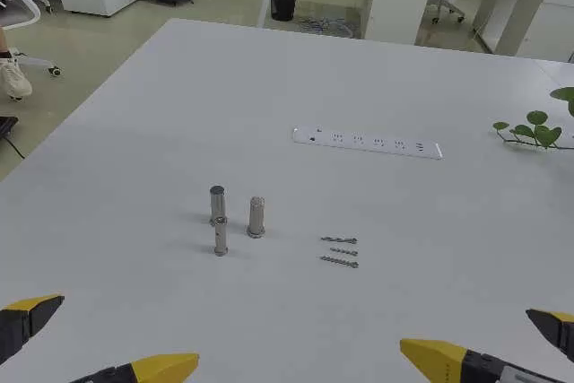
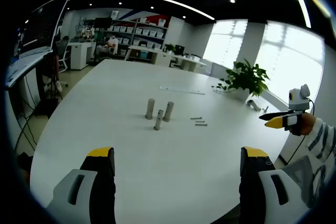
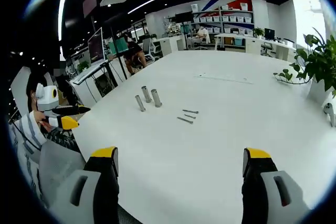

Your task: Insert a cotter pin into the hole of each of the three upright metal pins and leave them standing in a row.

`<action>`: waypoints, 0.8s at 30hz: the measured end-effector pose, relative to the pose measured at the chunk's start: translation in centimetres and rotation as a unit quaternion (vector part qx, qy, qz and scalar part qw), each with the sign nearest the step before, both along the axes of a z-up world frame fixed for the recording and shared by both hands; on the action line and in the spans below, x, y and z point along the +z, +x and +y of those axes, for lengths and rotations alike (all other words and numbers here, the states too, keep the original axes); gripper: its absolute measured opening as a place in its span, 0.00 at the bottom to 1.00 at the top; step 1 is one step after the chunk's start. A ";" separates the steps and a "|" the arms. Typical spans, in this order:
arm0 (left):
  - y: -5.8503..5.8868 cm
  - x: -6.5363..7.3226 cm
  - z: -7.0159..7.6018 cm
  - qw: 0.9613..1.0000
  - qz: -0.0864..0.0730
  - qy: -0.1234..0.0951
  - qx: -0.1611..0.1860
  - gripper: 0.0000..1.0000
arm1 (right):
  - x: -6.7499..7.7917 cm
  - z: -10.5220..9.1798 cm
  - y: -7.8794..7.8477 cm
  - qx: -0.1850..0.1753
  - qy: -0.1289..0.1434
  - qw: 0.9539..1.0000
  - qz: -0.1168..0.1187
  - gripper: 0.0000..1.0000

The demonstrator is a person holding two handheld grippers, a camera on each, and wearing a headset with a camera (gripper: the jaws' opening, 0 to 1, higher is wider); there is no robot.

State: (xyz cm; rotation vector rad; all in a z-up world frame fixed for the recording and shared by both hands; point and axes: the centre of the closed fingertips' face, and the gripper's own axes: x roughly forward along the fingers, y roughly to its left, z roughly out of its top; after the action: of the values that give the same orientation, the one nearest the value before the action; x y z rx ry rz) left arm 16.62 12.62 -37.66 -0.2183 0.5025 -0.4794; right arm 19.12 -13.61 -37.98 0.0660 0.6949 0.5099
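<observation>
Fingers: left gripper (image 1: pixel 109 336) and right gripper (image 1: pixel 473 331) both spread wide, holding nothing, at the surface's (image 1: pixel 377 87) near edge.
Pins: three metal pins (image 1: pixel 256 217) upright, clustered mid-surface.
Cotters: three cotter pins (image 1: pixel 341 251) lying flat, near their right.

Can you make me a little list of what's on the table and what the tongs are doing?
surface: white table
metal pins: three, standing upright in a cluster, not a row
cotter pins: three, lying flat beside the metal pins, none inserted yet
left tongs: open, holding nothing
right tongs: open, holding nothing
farther back: power strip, plant
</observation>
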 end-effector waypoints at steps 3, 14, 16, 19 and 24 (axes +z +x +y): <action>0.0 0.1 -0.3 1.000 -0.001 -0.003 -0.007 0.99 | -0.1 -0.1 -0.2 0.000 0.000 1.000 0.004 0.87; 0.0 0.3 -0.9 1.000 0.007 -0.016 -0.015 0.99 | -0.3 -0.2 -0.6 -0.004 0.003 1.000 0.013 0.87; 0.2 0.5 -0.7 1.000 0.002 -0.014 -0.010 0.99 | -0.2 0.0 -0.6 0.000 0.002 1.000 0.014 0.86; 0.2 0.6 -0.4 1.000 0.002 -0.001 -0.011 0.99 | -0.4 0.0 -0.7 0.004 -0.008 1.000 0.016 0.88; 0.2 0.7 0.1 1.000 0.004 -0.018 0.005 0.99 | -0.5 0.2 -0.8 0.007 -0.008 1.000 0.018 0.90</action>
State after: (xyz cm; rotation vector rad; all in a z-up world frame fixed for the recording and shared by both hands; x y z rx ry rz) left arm 16.79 12.77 -36.92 -0.2570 0.5000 -0.4777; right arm 18.36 -13.43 -38.47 0.0551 0.7354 0.5181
